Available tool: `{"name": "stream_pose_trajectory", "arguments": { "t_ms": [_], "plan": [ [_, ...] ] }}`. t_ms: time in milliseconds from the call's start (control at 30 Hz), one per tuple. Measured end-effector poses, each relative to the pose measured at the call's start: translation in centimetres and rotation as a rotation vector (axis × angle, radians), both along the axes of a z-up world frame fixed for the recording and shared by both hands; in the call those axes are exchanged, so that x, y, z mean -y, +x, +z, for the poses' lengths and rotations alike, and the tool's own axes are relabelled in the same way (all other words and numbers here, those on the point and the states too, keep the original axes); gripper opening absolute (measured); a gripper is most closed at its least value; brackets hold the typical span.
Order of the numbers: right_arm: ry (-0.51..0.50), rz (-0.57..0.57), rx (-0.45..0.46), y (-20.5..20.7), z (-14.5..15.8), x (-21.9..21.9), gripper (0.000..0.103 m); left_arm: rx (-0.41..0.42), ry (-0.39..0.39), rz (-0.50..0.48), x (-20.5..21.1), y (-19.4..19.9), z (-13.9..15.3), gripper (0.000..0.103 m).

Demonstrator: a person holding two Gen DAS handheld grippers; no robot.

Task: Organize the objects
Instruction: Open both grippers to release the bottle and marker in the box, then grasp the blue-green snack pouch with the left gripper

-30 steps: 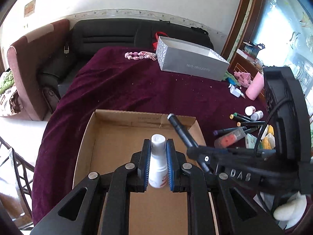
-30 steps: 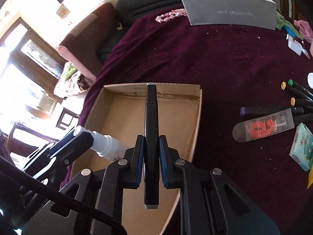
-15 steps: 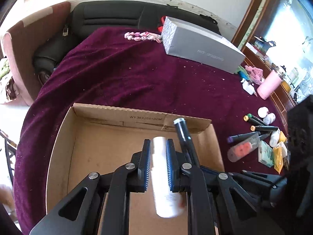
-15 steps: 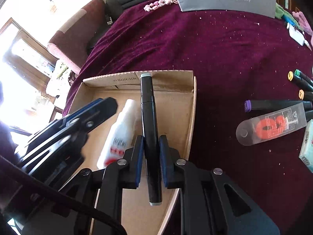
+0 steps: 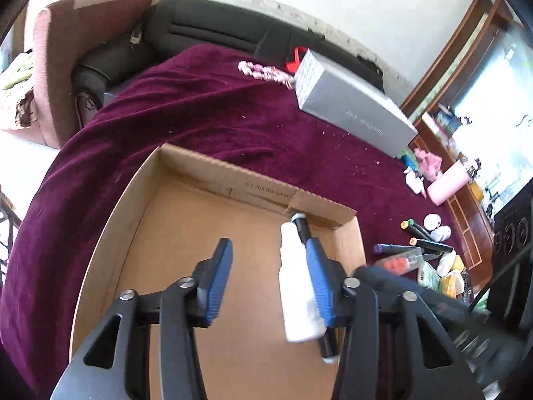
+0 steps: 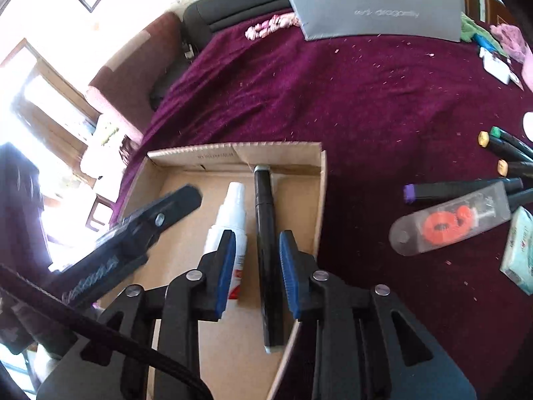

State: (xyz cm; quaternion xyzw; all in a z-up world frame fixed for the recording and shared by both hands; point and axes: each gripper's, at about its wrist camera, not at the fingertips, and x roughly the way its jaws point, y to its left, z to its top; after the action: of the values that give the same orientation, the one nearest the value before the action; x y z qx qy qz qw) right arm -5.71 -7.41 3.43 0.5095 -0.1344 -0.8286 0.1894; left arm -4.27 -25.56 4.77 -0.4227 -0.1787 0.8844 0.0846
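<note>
A shallow cardboard box (image 5: 186, 220) (image 6: 186, 156) lies on the maroon cloth. A white bottle (image 5: 298, 293) (image 6: 230, 220) lies flat in it, beside a black marker (image 6: 266, 233) (image 5: 301, 228) along the box's right wall. My left gripper (image 5: 269, 286) is open over the box, its right pad (image 5: 318, 290) next to the bottle. My right gripper (image 6: 255, 266) is open, with the marker lying loose between its jaws.
A grey box (image 5: 353, 106) (image 6: 376, 10) stands at the back, with pink beads (image 5: 263, 71) beside it. Right of the cardboard box lie several markers (image 6: 466, 188), a clear case with orange rings (image 6: 449, 223), a pink cup (image 5: 446, 186) and small packets (image 5: 446, 276).
Both grippers have opened. The white bottle and the black marker were let go and now lie flat in the cardboard box, side by side.
</note>
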Motion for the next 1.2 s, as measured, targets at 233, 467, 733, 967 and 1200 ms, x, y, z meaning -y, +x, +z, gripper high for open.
{"name": "stream_pose_trajectory", "arguments": {
  "t_ms": [233, 467, 733, 967, 1200],
  "plan": [
    [-0.059, -0.038, -0.081, 3.4, 2.6, -3.8, 0.043, 0.097, 0.139, 0.034, -0.3, 1.9, -2.5, 0.042],
    [-0.122, -0.11, -0.063, 5.5, 2.8, -9.0, 0.045, 0.114, 0.045, -0.015, -3.1, 4.2, -2.6, 0.043],
    [-0.168, -0.212, -0.079, 8.3, 2.8, -17.1, 0.045, -0.03, 0.019, -0.069, -5.4, 7.0, 2.2, 0.052],
    [-0.067, -0.329, -0.153, 9.9, 3.5, -24.3, 0.057, -0.014, 0.13, -0.224, -11.8, 7.9, 4.0, 0.06],
    [-0.081, -0.344, -0.081, 6.8, 0.6, -26.9, 0.057, 0.073, 0.143, -0.3, -16.8, 7.2, 1.8, 0.06]
  ]
}}
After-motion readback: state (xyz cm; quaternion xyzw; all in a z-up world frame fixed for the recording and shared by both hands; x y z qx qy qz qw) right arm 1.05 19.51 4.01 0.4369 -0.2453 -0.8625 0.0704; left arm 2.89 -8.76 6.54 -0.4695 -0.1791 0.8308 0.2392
